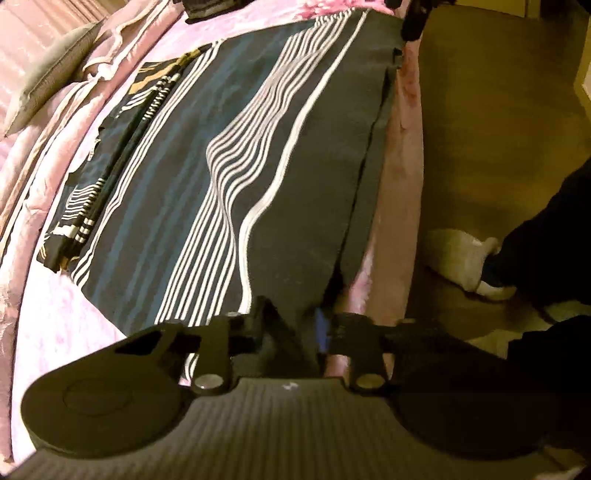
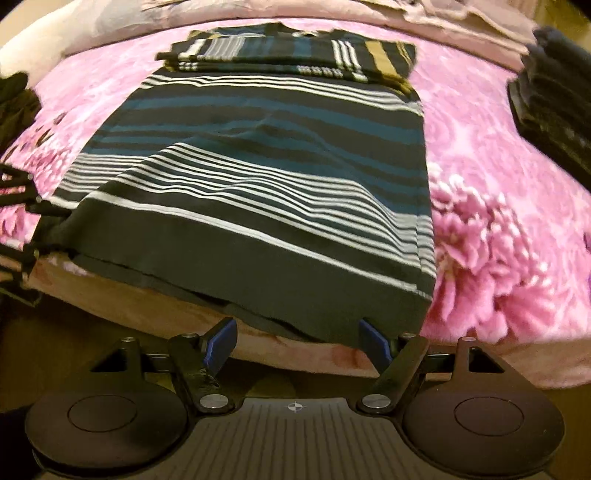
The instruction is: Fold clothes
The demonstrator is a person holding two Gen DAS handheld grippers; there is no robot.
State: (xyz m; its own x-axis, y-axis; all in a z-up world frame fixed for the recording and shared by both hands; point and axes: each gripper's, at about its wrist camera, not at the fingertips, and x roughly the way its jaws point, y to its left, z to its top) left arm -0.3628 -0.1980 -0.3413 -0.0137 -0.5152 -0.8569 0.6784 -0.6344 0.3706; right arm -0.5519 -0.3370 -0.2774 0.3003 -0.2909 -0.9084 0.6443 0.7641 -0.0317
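**Q:** Right wrist view first, nearest things outward: what do we count?

**A:** We count two blue-padded fingers on our right gripper (image 2: 297, 341), spread wide and gripping nothing, just short of the hem of one dark striped shirt with white and teal bands (image 2: 258, 177). That hem hangs a little over the edge of the pink floral bedspread (image 2: 498, 240). At the shirt's far end we see its folded-in parts, with tan and white stripes. Beyond that lies one pale pink quilt (image 2: 443, 18). One black folded item (image 2: 550, 96) sits at the far right of the bedspread, well apart from the shirt.

**Q:** And the other gripper?

**A:** Our left gripper (image 1: 295, 325) is at the shirt's (image 1: 236, 155) near corner by the edge of the bedspread (image 1: 55, 317). Dark cloth lies between its two fingers, which stand fairly close, but we cannot tell whether they are clamped on it. From the right wrist view it shows as black linkages (image 2: 22, 206) at the shirt's left corner.

**Q:** Anything farther out?

**A:** One grey pillow (image 1: 48, 81) lies far left, beside the quilt (image 1: 110, 48). Off the bed, we see one white-socked foot (image 1: 469, 258) on the brown floor (image 1: 498, 129).
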